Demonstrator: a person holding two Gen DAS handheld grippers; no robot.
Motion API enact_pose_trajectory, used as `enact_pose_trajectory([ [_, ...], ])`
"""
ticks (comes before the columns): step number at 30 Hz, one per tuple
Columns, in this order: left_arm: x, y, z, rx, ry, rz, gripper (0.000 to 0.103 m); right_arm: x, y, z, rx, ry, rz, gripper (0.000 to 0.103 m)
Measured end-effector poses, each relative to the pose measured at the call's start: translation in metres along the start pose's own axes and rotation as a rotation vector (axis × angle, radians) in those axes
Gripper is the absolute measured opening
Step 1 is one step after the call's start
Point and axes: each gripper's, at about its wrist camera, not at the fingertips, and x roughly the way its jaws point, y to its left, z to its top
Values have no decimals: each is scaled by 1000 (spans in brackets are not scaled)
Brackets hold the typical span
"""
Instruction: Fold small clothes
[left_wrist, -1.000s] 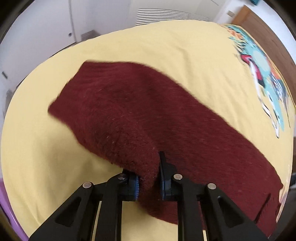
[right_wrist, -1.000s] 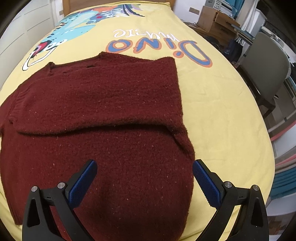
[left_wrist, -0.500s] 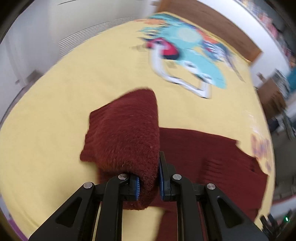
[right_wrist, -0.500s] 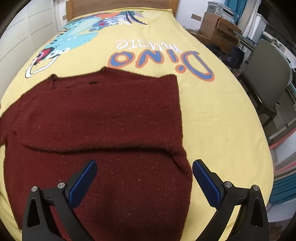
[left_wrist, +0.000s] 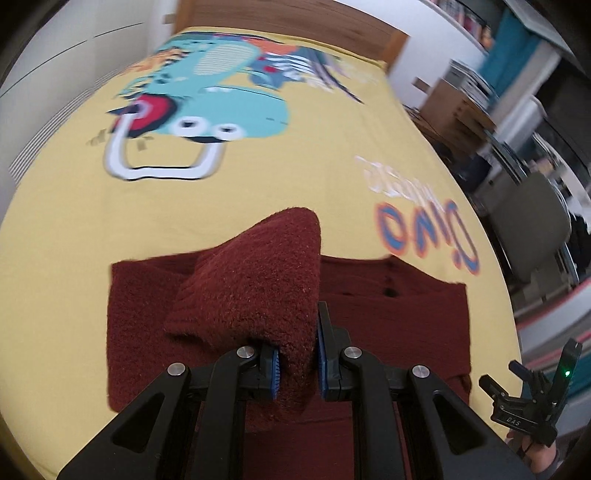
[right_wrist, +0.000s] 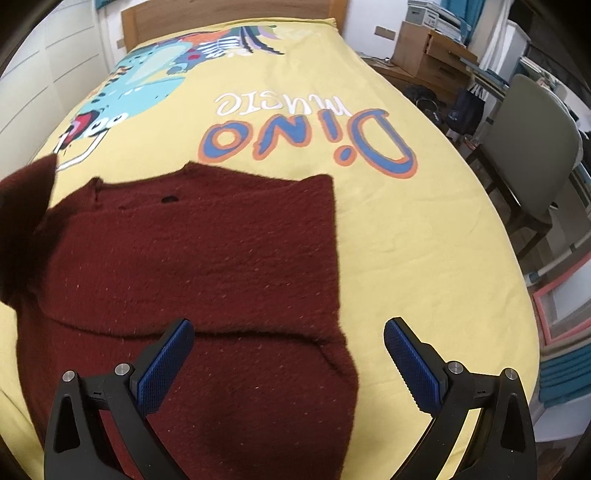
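A dark red knitted sweater (right_wrist: 207, 258) lies flat on the yellow bedspread (right_wrist: 424, 229). My left gripper (left_wrist: 298, 363) is shut on the sweater's sleeve (left_wrist: 255, 284) and holds it lifted above the sweater's body (left_wrist: 399, 306). The lifted sleeve also shows at the left edge of the right wrist view (right_wrist: 22, 221). My right gripper (right_wrist: 288, 354) is open and empty, hovering over the sweater's lower right part. The right gripper's body shows at the lower right of the left wrist view (left_wrist: 532, 398).
The bedspread carries a dinosaur print (left_wrist: 207, 107) and "Dino music" lettering (right_wrist: 310, 140). A wooden headboard (right_wrist: 221, 11) is at the far end. A grey chair (right_wrist: 535, 155) and cardboard boxes (right_wrist: 428, 48) stand off the bed's right side.
My left gripper has swung the held sleeve to the right, over the sweater's body. My right gripper has risen slightly and stayed open.
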Motion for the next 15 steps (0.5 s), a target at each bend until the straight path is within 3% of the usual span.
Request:
enact_pose_trajectory([
  [5, 43, -56, -20, 95, 53, -9, 12, 0, -11, -2, 16, 7, -3, 102],
  [15, 127, -66, -67, 157, 219, 143, 13, 26, -16, -27, 32, 79, 30, 102],
])
